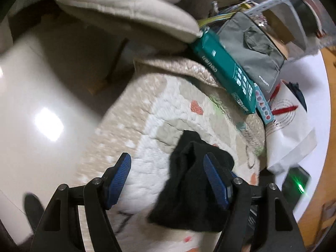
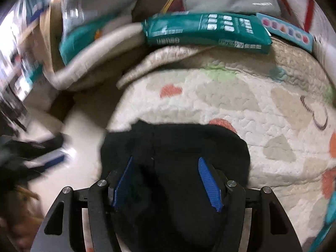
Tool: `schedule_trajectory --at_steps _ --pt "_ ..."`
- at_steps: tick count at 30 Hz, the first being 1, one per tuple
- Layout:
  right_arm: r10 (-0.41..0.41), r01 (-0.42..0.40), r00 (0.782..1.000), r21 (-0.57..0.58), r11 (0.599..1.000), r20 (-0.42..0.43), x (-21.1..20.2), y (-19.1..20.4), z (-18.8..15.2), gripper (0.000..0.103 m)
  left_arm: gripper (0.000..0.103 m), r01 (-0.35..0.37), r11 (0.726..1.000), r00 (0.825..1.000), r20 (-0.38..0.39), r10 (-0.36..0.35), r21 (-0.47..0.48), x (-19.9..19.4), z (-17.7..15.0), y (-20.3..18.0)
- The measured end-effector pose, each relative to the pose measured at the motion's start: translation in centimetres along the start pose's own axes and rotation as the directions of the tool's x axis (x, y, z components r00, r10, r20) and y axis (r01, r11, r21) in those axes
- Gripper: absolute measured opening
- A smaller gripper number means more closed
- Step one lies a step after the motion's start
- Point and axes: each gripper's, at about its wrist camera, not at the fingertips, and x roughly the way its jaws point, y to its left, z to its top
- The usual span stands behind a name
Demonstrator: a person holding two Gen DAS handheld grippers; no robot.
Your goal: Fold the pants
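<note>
The black pants (image 1: 189, 189) lie bunched in a dark heap on the near part of a quilted blanket (image 1: 151, 113), cream with orange hearts and pale patches, which covers a raised, rounded surface. In the left wrist view the heap's long axis runs from the lower middle of the picture up toward the blanket's centre, ending in a narrow tip; motion blur hides seams and folds, so waist and leg ends cannot be told apart. The left gripper (image 1: 168, 180) has its blue pads spread, with the cloth lying against the right-hand pad and bare blanket by the other; no pinch shows. The right gripper (image 2: 166, 182) also stands spread, black cloth filling the gap between both pads, neither visibly pressing.

Beyond the pants, at the blanket's far edge, lies a teal box (image 2: 205, 31), with a light blue box (image 2: 287, 31) just beside it and a grey bag (image 1: 252, 46) behind them.

Only the left wrist view shows the glossy pale floor (image 1: 42, 105) with a bright reflection, a beige cushion (image 1: 117, 6) above, and a white paper bag (image 1: 289, 130). Only the right wrist view shows the pants' full broad width and blurred shelves (image 2: 14, 63) at the left.
</note>
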Motion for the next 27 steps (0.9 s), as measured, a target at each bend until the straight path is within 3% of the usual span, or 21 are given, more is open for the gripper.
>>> schedule_trajectory --at_steps 2,3,5,9,13,19,27 --pt "-0.202 0.203 0.975 0.003 0.979 0.097 -1.4 -0.7 0.5 0.065 0.071 -0.05 0.998 0.998 0.027 0.048 0.047 -1.5 -0.4 0.4" --pt "-0.244 0.239 0.956 0.049 0.97 0.165 -2.7 -1.6 0.6 0.066 0.071 -0.066 0.995 0.997 0.035 0.063 0.069 -2.3 -0.6 0.8" --pt "-0.27 0.23 0.921 0.166 0.959 0.281 -5.9 -4.2 0.0 0.069 0.071 -0.087 0.991 0.996 0.043 0.083 0.106 -3.6 -1.0 1.4" --pt "-0.233 0.19 0.909 0.155 0.969 0.346 -8.3 -6.2 -1.8 0.071 0.071 -0.152 0.974 0.987 0.08 0.14 0.166 -5.3 -1.7 1.8" --pt "-0.144 0.118 0.938 0.099 0.988 0.317 -8.0 -6.2 -3.8 0.072 0.071 -0.196 0.957 0.978 0.112 0.175 0.213 -5.3 -2.3 0.6" --pt "0.0 -0.04 0.968 0.152 0.988 0.253 -7.1 -6.5 -5.8 0.072 0.071 -0.188 0.951 0.981 0.085 0.172 0.247 -4.5 -3.8 -0.8" --pt "0.075 -0.098 0.97 0.093 0.991 0.23 -6.2 -5.9 -5.9 0.072 0.071 -0.217 0.945 0.976 0.083 0.203 0.246 -4.1 -4.7 -0.5"
